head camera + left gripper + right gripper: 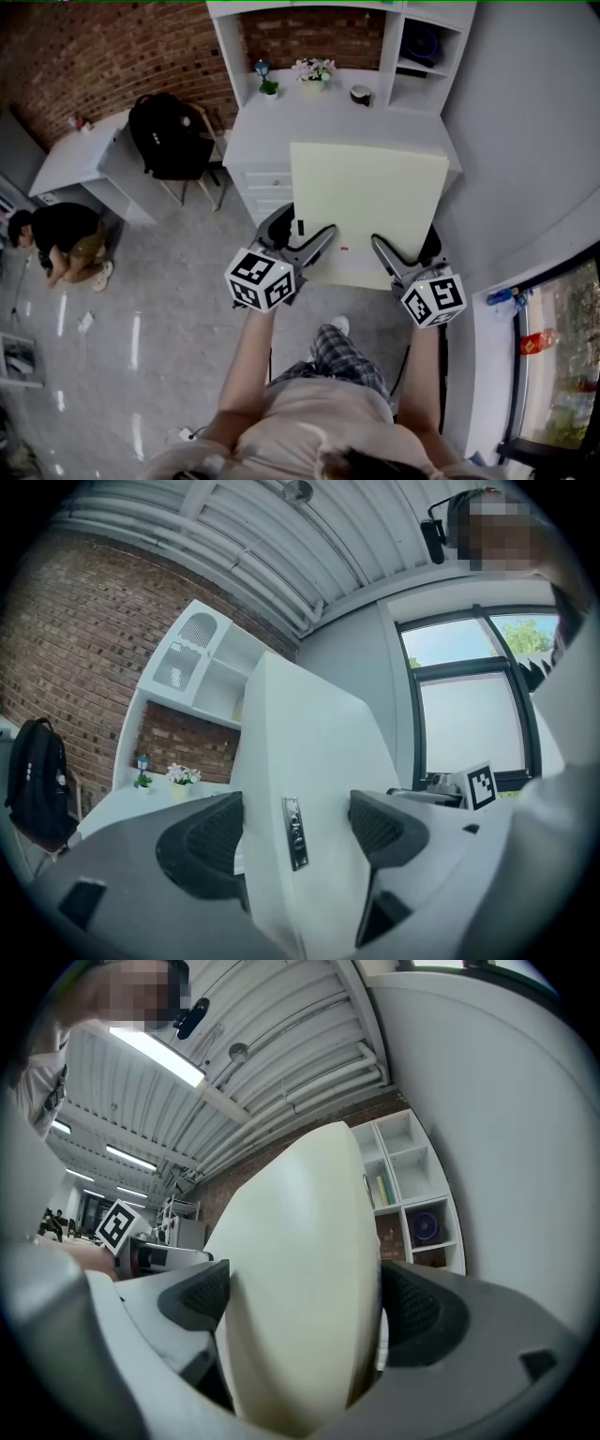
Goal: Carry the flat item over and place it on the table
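Observation:
A pale yellow flat panel [366,206] is held level over the front of a white desk [272,136], seen in the head view. My left gripper [305,234] grips its near left edge and my right gripper [408,251] its near right edge. In the left gripper view the panel [309,752] rises edge-on between the dark pads, a small metal tag on its edge, and the left gripper [295,832] is shut on it. In the right gripper view the panel [300,1269] fills the gap of the right gripper [305,1302], both pads pressed against it.
The desk carries a hutch with shelves [412,47], a small plant [267,86], a flower pot [314,73] and a cup [361,94]. A black backpack [169,136] sits on a chair beside it. A second white table [80,159] and a crouching person [56,239] are at left.

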{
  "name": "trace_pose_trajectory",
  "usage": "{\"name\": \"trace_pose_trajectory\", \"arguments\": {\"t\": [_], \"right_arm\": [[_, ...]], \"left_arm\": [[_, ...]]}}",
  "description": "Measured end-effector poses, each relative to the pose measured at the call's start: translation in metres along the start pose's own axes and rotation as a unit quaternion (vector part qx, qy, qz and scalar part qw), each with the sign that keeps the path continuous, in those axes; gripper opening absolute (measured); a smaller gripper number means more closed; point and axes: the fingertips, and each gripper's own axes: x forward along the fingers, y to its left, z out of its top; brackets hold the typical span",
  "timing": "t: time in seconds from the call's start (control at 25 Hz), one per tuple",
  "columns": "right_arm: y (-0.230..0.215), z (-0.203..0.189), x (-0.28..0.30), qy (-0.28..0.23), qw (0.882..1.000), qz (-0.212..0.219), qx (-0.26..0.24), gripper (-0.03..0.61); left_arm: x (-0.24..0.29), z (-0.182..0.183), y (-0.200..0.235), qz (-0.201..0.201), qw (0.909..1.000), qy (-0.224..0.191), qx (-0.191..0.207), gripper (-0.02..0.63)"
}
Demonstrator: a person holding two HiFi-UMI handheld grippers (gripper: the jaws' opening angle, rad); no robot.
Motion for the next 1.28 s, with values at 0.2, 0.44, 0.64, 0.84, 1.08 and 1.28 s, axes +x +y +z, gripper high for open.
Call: {"name": "trace_pose_trajectory", "arguments": {"t": [0.2, 0.44, 0.64, 0.84, 1.08, 1.28], "right_arm": [[-0.013, -0.005, 0.017, 0.004, 1.000, -0.005, 0.002, 0.503], [-0.032, -0.014, 0.047, 0.002, 1.000, 0.001, 0.001, 0.503], [-0.056, -0.016, 0.097, 0.003, 1.000, 0.006, 0.003, 0.503], [-0.095, -0.028, 0.166, 0.003, 1.000, 0.012, 0.008, 0.503], [-0.169, -0.046, 0.266, 0.006, 1.000, 0.026, 0.016, 0.503], [-0.218, -0.051, 0.342, 0.019, 0.999, 0.034, 0.027, 0.503]], "left_arm": [[0.017, -0.001, 0.015, -0.003, 1.0000, 0.004, -0.003, 0.345], [0.042, -0.004, 0.040, 0.000, 1.0000, 0.002, -0.002, 0.345], [0.076, 0.005, 0.080, 0.006, 1.0000, 0.002, -0.001, 0.345], [0.129, 0.010, 0.137, 0.013, 0.9999, 0.002, 0.003, 0.345], [0.221, 0.012, 0.215, 0.027, 0.9996, 0.003, 0.002, 0.345], [0.285, 0.024, 0.274, 0.040, 0.9991, 0.010, -0.005, 0.345]]}}
